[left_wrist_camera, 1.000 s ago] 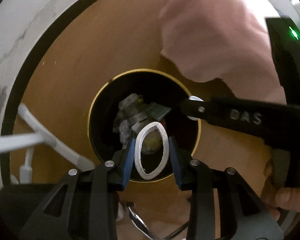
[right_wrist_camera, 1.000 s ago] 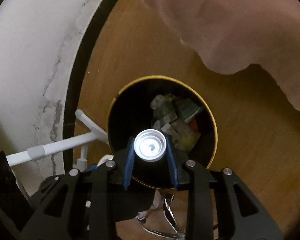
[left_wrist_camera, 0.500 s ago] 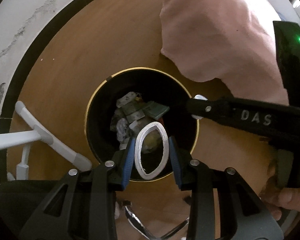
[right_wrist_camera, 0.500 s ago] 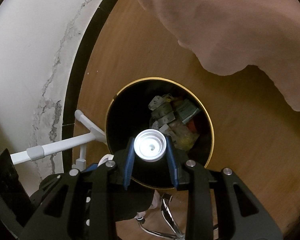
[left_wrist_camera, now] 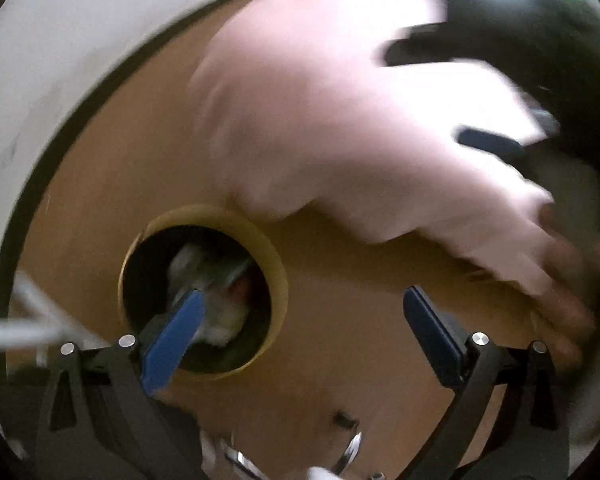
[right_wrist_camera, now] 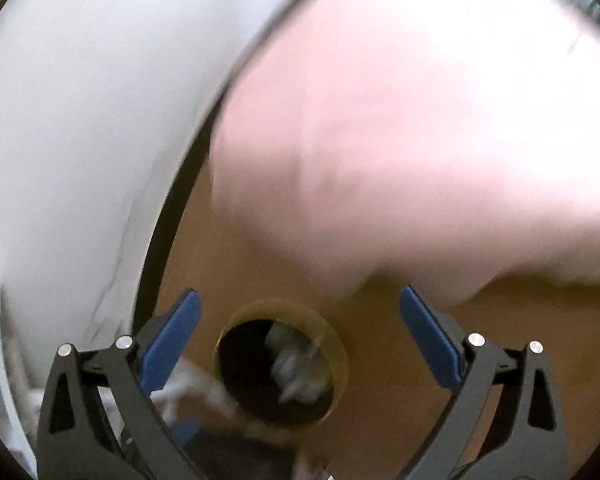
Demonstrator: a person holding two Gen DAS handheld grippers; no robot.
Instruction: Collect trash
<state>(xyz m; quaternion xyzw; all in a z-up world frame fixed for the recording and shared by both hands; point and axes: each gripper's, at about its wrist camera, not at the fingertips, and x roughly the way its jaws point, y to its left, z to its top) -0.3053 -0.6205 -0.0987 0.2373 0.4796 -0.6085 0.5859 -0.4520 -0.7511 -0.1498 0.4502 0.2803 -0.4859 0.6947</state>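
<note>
A black round bin with a gold rim [left_wrist_camera: 278, 268] stands on the brown wooden floor, and crumpled trash [left_wrist_camera: 216, 280] fills its bottom. My left gripper [left_wrist_camera: 302, 322] hangs above it, its jaws opening wide with nothing between the blue pads [left_wrist_camera: 172, 340]. My right gripper [right_wrist_camera: 300, 324] is higher over the same bin [right_wrist_camera: 340, 356], jaws also opening wide and empty, with trash [right_wrist_camera: 296, 372] visible below. Both views are blurred by motion. The white ring and the white cap are no longer held; I cannot pick them out in the bin.
A person's pink garment [left_wrist_camera: 340, 112] fills the upper right of both views. A white marbled wall [right_wrist_camera: 80, 120] with a black skirting runs at the left. White tubing [left_wrist_camera: 24, 320] stands left of the bin. A hand [left_wrist_camera: 572, 300] and the other black gripper [left_wrist_camera: 500, 40] sit at the right.
Both grippers opened and let go: the left of the white ring, the right of the white cap. Both have risen, so the bin looks smaller and lower in each view.
</note>
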